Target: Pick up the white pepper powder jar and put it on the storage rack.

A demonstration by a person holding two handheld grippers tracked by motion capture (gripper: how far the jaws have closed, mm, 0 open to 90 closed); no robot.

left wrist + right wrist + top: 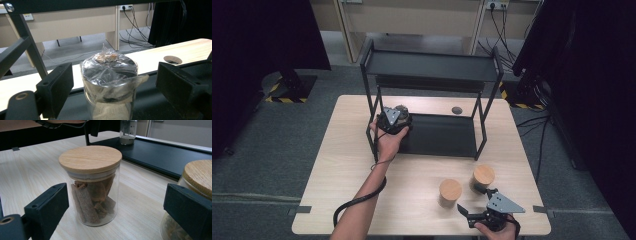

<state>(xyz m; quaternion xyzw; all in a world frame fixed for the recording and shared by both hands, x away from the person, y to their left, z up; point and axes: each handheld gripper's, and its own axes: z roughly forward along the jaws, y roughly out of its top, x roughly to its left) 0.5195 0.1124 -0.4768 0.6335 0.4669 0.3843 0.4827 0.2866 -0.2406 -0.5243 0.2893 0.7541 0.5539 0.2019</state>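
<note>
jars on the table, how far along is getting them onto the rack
One looks done: the plastic-wrapped jar stands on the rack's lower shelf, between the open jaws of the left tool, which do not touch it. In hand: the right tool is open around the wood-lidded jar of brown sticks. Left: that jar and the second wood-lidded jar on the table.

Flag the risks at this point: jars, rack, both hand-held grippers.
1. The open left hand-held gripper brackets the plastic-wrapped jar on the rack's lower shelf; pulling back crooked could tip it.
2. The right hand-held gripper faces the wooden-lidded jar, but the second jar crowds one jaw and may get knocked.
</note>
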